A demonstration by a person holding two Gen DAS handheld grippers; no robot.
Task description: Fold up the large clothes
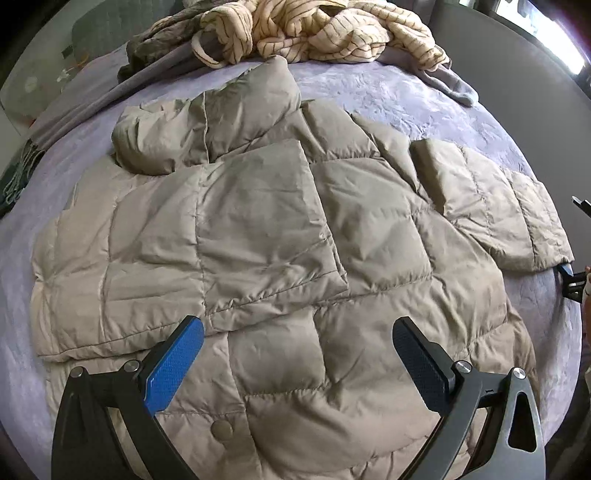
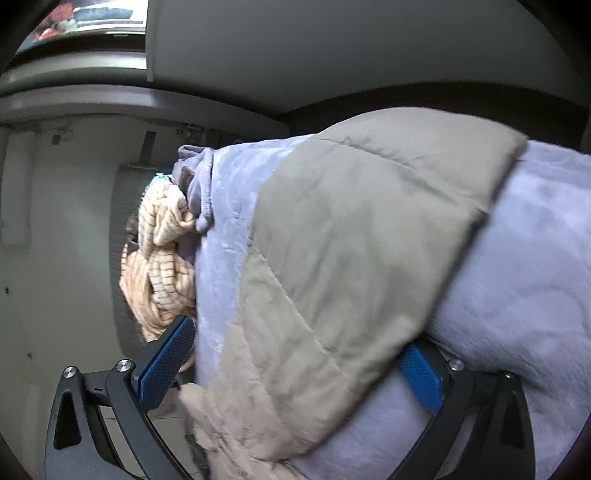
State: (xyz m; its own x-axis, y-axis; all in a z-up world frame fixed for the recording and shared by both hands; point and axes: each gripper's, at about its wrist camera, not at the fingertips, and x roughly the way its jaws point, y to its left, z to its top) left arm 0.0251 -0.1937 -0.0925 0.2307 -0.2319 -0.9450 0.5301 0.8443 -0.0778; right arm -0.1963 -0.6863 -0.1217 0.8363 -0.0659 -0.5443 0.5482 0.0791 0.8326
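So, one tan puffer jacket [image 1: 280, 236] lies flat on the lavender bedspread [image 1: 406, 96], one striped sweater [image 1: 314, 33] bunched at 12 o'clock. Left gripper [image 1: 299, 354] hangs spread above its hem; right gripper [image 2: 295, 373] gapes wide around one sleeve [image 2: 354, 229], not pinching.

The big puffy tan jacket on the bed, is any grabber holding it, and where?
Nothing holds the quilted tan down jacket. The left gripper hovers open above its hem. The right gripper is open too, its sleeve lying loose between the jaws.
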